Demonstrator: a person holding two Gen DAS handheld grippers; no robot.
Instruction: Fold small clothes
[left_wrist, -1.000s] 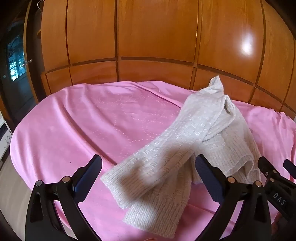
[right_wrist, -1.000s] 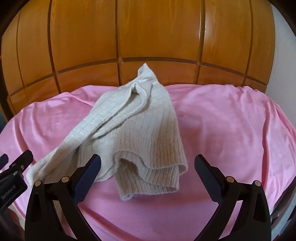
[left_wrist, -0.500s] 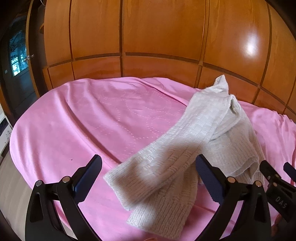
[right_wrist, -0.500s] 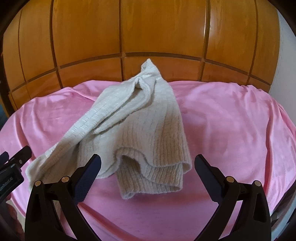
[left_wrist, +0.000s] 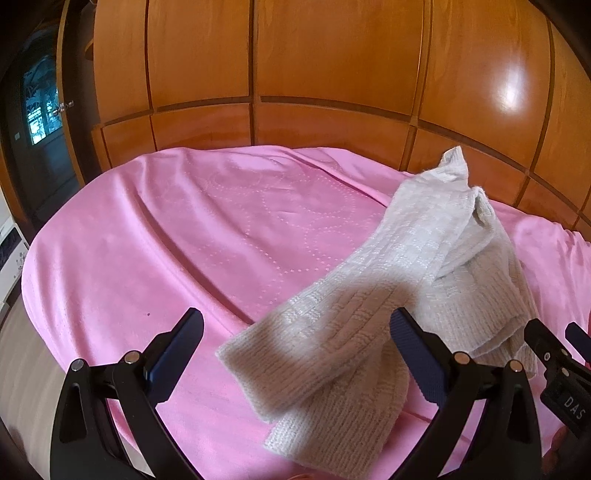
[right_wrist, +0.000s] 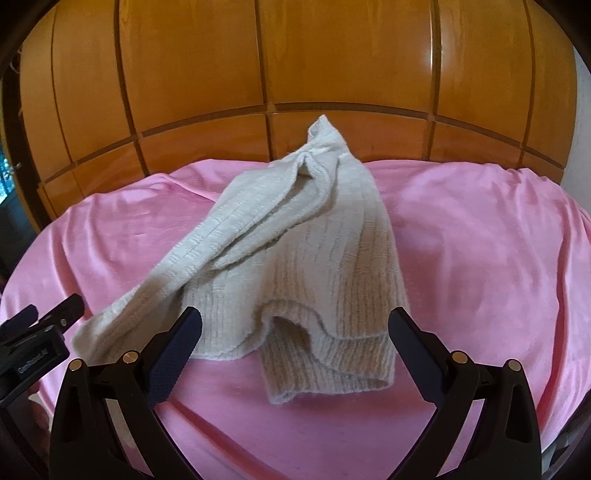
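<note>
**Both grippers spread wide over a crumpled knit, nothing held**

Left wrist view: the left gripper (left_wrist: 295, 334) hangs with its jaws far apart and empty, above the near end of the cream knit sweater (left_wrist: 399, 280). The garment lies bunched on the pink bedspread (left_wrist: 177, 236), running from 5 o'clock up to a peak at 1 o'clock. Its loose sleeve end (left_wrist: 258, 369) sits between the jaws, likely the first hold for spreading it flat. From 9 to 12 o'clock the spread lies bare: room to lay it out. The wooden wardrobe (left_wrist: 332, 66) closes off the far edge.

Right wrist view: the right gripper (right_wrist: 293, 332) is equally spread, gripping nothing, with the ribbed hem (right_wrist: 332, 362) just beyond its tips. Open spread lies at 3 o'clock.
</note>
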